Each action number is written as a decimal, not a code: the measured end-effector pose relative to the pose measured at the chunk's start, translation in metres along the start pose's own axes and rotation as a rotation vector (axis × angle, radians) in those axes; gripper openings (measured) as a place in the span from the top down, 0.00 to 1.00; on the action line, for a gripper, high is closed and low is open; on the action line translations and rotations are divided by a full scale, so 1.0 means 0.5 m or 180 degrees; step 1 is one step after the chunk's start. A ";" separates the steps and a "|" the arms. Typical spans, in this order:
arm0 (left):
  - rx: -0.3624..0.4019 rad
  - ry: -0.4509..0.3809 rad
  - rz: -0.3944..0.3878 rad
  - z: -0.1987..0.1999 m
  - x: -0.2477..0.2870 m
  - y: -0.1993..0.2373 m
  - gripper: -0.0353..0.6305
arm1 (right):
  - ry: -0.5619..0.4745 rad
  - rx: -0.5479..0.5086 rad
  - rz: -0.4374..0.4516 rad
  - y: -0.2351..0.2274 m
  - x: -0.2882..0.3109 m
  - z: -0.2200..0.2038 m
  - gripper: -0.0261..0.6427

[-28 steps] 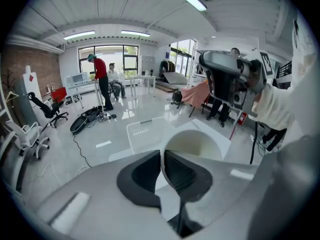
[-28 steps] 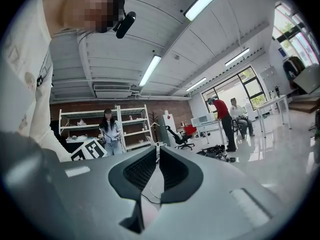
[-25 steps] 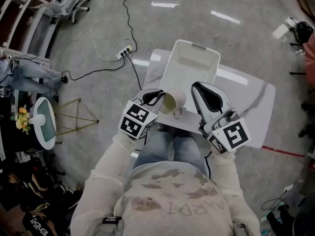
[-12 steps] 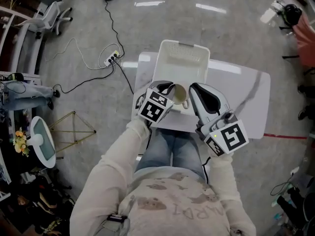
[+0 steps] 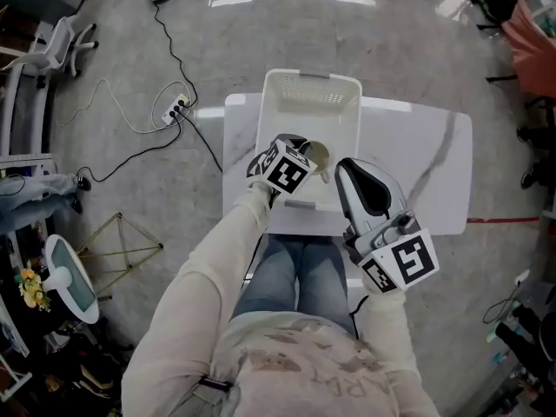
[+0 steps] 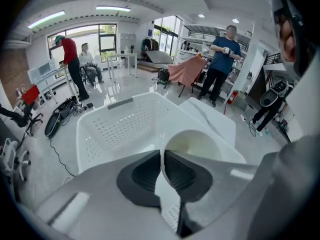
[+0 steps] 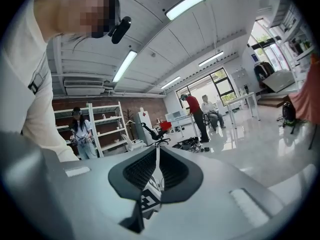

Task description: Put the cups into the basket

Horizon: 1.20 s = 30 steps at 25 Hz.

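one cup point(image 5: 319, 155), one basket point(image 5: 309, 79), one table point(image 5: 417, 159), one left hand-held gripper point(image 5: 299, 148), one right hand-held gripper point(image 5: 349, 168).

I see that the cup point(image 5: 316, 156) is cream, a little yellowish inside. The basket point(image 5: 311, 78) is white, with a regular pattern of small holes in its walls. The tabletop point(image 5: 417, 146) is white with a grey vein, like marble. The left gripper point(image 6: 161, 171) and the right gripper point(image 7: 157, 171) have grey bodies, black ribbed fingers point(image 6: 142, 176) and cubes point(image 5: 287, 170) with black-and-white square markers.
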<state>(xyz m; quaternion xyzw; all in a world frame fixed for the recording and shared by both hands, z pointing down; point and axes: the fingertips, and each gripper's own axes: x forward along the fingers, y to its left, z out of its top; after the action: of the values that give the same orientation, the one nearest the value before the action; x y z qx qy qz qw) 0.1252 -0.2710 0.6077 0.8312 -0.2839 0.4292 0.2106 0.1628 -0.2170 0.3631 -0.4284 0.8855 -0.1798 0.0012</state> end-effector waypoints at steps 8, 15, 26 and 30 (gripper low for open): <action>0.0159 0.0294 -0.0144 -0.026 0.118 0.020 0.91 | 0.0121 0.0072 -0.0229 -0.027 0.006 -0.049 0.90; 0.0112 0.0514 -0.0143 -0.067 0.185 0.047 0.91 | 0.0224 0.0145 -0.0291 -0.036 0.015 -0.090 0.90; 0.0148 0.0767 -0.0159 -0.133 0.250 0.049 0.90 | 0.0354 0.0164 -0.0254 -0.037 0.039 -0.122 0.90; 0.0119 0.0806 -0.0126 -0.156 0.265 0.049 0.90 | 0.0397 0.0165 -0.0232 -0.040 0.047 -0.133 0.90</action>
<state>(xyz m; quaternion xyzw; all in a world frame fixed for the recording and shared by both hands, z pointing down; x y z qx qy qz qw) 0.1250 -0.2816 0.7629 0.7796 -0.2306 0.5316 0.2377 0.1528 -0.2249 0.4354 -0.4482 0.8627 -0.2290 -0.0494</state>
